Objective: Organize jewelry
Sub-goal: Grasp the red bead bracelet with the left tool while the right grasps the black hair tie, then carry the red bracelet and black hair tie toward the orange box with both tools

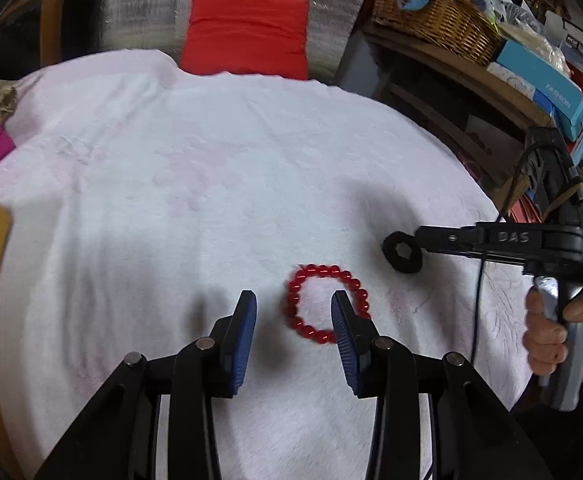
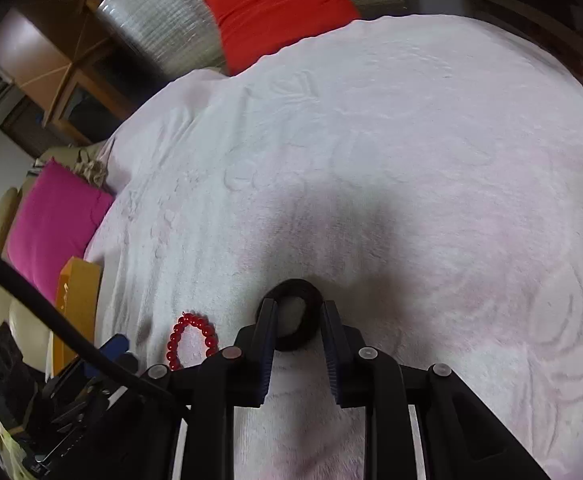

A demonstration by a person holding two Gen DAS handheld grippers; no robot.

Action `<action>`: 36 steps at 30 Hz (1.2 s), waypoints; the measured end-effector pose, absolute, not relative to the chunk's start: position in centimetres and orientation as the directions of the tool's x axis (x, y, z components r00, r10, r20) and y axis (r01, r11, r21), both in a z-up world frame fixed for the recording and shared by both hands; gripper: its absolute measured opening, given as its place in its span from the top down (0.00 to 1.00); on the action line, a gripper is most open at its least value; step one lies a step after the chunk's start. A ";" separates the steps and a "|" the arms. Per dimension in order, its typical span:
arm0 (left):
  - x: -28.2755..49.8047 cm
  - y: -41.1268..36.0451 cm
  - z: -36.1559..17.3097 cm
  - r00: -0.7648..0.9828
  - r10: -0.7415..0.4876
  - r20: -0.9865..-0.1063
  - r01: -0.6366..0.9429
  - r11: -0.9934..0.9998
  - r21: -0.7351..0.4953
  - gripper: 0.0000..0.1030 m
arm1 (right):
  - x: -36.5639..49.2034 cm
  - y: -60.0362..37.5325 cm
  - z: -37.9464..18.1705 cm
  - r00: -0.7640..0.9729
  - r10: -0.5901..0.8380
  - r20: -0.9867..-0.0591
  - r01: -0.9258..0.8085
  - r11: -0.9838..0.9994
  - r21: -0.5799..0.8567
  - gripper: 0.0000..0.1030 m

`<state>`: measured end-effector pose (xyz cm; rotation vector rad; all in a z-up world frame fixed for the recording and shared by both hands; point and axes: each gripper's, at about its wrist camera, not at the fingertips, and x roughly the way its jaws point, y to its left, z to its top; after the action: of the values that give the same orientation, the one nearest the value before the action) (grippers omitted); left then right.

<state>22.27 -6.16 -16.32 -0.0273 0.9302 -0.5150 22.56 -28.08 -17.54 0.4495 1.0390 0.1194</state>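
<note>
A red bead bracelet (image 1: 325, 303) lies flat on the white fluffy cloth (image 1: 211, 200). My left gripper (image 1: 293, 300) is open, its left finger left of the bracelet and its right finger over the bracelet's right side. A dark brown ring-shaped bangle (image 1: 402, 252) is held at its edge by my right gripper (image 1: 421, 242), just above the cloth. In the right wrist view the bangle (image 2: 305, 316) sits between the two fingers of my right gripper (image 2: 297, 308), which is shut on it. The red bracelet (image 2: 191, 340) shows to its left.
A red cushion (image 1: 247, 34) stands at the far edge, a magenta cushion (image 2: 55, 220) and a yellow box (image 2: 77, 300) at the left. A wooden shelf with a wicker basket (image 1: 439, 20) and boxes stands to the right. A person's hand (image 1: 551, 328) holds the right gripper's handle.
</note>
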 end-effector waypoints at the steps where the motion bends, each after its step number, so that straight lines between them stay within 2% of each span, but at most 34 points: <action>1: 22.4 -6.4 -16.6 0.479 -0.430 -0.765 0.415 0.879 -0.234 0.61 | 22.6 -28.0 -17.7 0.514 0.288 -0.808 0.112 0.911 0.397 0.76; 9: 23.6 -8.8 -18.5 0.410 -0.403 -0.819 0.445 0.872 -0.206 0.62 | 23.6 -26.9 -19.0 0.506 0.213 -0.836 0.107 0.946 0.306 0.75; 10: 23.8 -9.0 -18.8 0.409 -0.393 -0.824 0.441 0.875 -0.199 0.67 | 23.6 -26.7 -19.0 0.512 0.205 -0.834 0.095 0.952 0.292 0.75; 12: 23.9 -9.0 -18.8 0.421 -0.381 -0.823 0.440 0.879 -0.181 0.78 | 23.5 -26.3 -19.0 0.522 0.184 -0.833 0.080 0.962 0.262 0.84; 13: 24.0 -9.0 -18.8 0.417 -0.387 -0.822 0.440 0.878 -0.190 0.86 | 23.4 -26.1 -19.0 0.527 0.165 -0.834 0.076 0.968 0.240 0.86; 14: 24.0 -8.9 -18.8 0.411 -0.394 -0.822 0.437 0.877 -0.202 0.91 | 23.5 -25.9 -18.9 0.529 0.153 -0.834 0.072 0.972 0.224 0.87; 28: 22.4 -6.4 -15.7 0.489 -0.448 -0.749 0.431 0.870 -0.239 0.91 | 22.7 -26.6 -17.4 0.593 0.169 -0.787 0.098 0.955 0.278 0.89; 36: 21.4 -3.9 -14.7 0.535 -0.437 -0.723 0.396 0.886 -0.242 0.91 | 22.2 -25.4 -16.5 0.627 0.214 -0.749 0.061 0.945 0.322 0.89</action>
<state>21.43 -3.92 -14.69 -0.0509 0.8756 -0.4958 22.17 -25.41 -16.49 0.3333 0.8937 0.0895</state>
